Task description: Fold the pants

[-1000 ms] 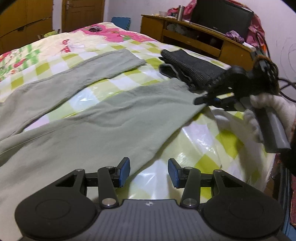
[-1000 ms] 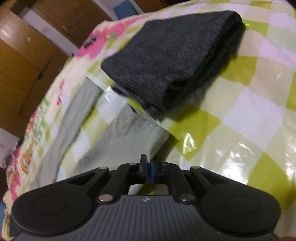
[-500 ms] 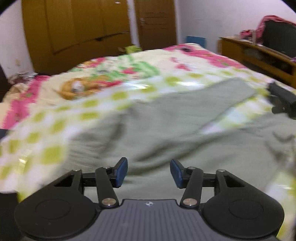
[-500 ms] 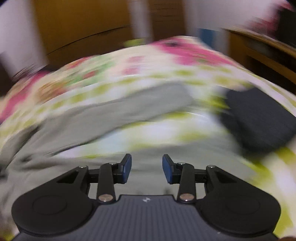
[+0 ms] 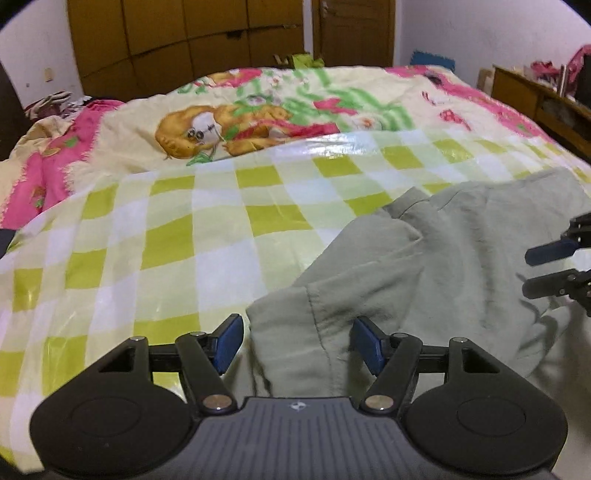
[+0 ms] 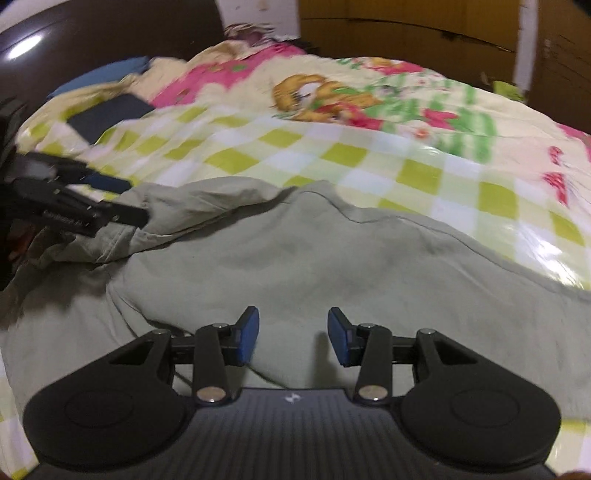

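Grey-green pants (image 5: 443,258) lie rumpled on the green-and-white checked sheet (image 5: 166,236). My left gripper (image 5: 297,343) hovers over the pants' near corner with its jaws opening; the cloth lies under the gap and neither blue pad presses it. In the right wrist view my right gripper (image 6: 293,336) stands open over the wide part of the pants (image 6: 332,258), holding nothing. Each gripper shows in the other's view: the right gripper (image 5: 550,269) at the right edge, the left gripper (image 6: 125,199) at the far left by the pants' folded rim.
A cartoon-print blanket (image 5: 258,110) covers the far half of the bed. A dark folded cloth (image 6: 107,114) lies at the far left near a dark headboard (image 6: 110,33). Wooden wardrobes (image 5: 184,37) stand behind, and a wooden desk (image 5: 535,99) stands at the right.
Both grippers have swung from the leg ends to the other end of the pants. The right gripper went from shut to open. The left jaws stand wider.
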Demonstrator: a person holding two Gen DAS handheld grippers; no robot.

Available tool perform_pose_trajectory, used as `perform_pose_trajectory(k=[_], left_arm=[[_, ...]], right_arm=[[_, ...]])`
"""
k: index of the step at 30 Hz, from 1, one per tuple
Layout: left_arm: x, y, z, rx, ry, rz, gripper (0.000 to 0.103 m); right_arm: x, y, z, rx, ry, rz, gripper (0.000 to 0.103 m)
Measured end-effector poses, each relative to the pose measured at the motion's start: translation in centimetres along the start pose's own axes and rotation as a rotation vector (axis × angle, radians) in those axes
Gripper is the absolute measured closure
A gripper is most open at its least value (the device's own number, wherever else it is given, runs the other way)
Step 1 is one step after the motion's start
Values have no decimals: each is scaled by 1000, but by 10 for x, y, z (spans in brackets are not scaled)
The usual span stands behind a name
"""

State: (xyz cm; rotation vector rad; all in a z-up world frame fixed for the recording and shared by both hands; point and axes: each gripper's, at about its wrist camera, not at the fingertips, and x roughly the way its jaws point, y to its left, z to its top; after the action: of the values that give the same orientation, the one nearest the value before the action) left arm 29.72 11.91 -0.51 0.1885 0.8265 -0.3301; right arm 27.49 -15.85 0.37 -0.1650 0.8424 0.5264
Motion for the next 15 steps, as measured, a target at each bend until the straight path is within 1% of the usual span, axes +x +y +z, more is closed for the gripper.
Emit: perform_pose_trajectory(k=[2, 4, 5, 7, 9, 10, 12, 15], left_arm=[[7, 7, 6, -1, 19, -17, 25], [11, 18, 11, -31, 45, -71, 25], [12, 20, 12, -41, 50, -83, 26], [16, 20, 14, -21, 77, -85, 35], [21, 17, 14, 8, 111, -65, 51], [20, 15, 14, 21, 109, -63, 54], [14, 9, 14, 57, 86, -58, 68], [-2, 3, 15, 99, 38, -42, 73]], right_arm=[[6, 0, 6, -14, 15, 9, 61], [6, -1, 9, -19, 21, 15, 61], [6, -2, 11, -20, 22, 19, 61], [6, -3, 15, -17, 20, 20, 60], [8, -4, 18, -12, 19, 21, 60], [10, -3, 19, -11, 19, 22, 60], [12, -2, 21, -18, 18, 24, 60], [13, 0, 23, -40, 13, 28, 60]])
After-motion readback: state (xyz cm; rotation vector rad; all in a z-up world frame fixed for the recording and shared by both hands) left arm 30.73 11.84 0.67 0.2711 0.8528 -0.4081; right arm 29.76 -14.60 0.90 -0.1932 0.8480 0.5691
